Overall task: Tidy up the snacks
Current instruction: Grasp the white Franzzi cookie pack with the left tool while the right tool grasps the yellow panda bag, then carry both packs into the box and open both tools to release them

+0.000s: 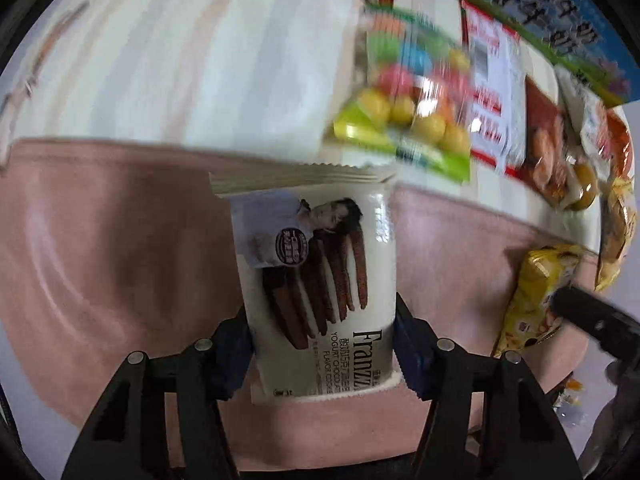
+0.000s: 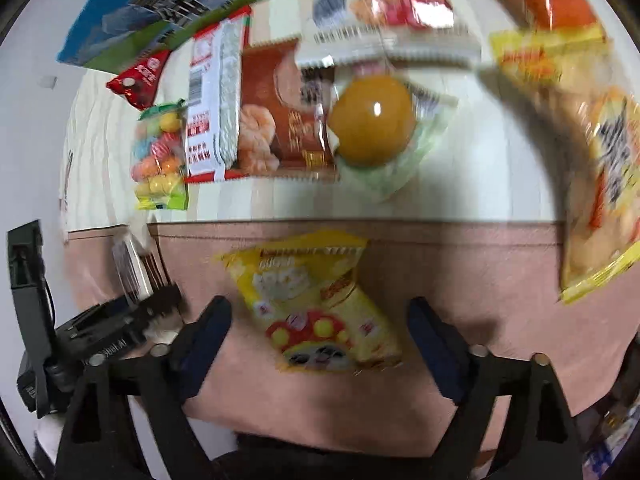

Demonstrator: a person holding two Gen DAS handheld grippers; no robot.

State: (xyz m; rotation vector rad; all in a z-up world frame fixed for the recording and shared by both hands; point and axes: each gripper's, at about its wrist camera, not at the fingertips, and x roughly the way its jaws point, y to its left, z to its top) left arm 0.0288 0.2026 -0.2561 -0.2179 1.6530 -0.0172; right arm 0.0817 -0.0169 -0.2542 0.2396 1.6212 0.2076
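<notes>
Our left gripper [image 1: 322,344] clamps the cookie pack [image 1: 316,280] across its width – the yellow snack bag [image 2: 320,304] lies lengthwise between our right gripper's [image 2: 320,332] wide-open jaws

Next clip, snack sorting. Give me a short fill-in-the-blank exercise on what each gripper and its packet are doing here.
1. The left tongs are shut on the white Franzzi ____ packet.
2. The right tongs stand open around a ____ snack packet without pressing on it.
3. Both packets lie on a ____ cloth.
4. In the right wrist view, the clear bag of coloured candy balls lies at the ____ end of the snack row.

Missing words: cookie; yellow; pink; left
</notes>
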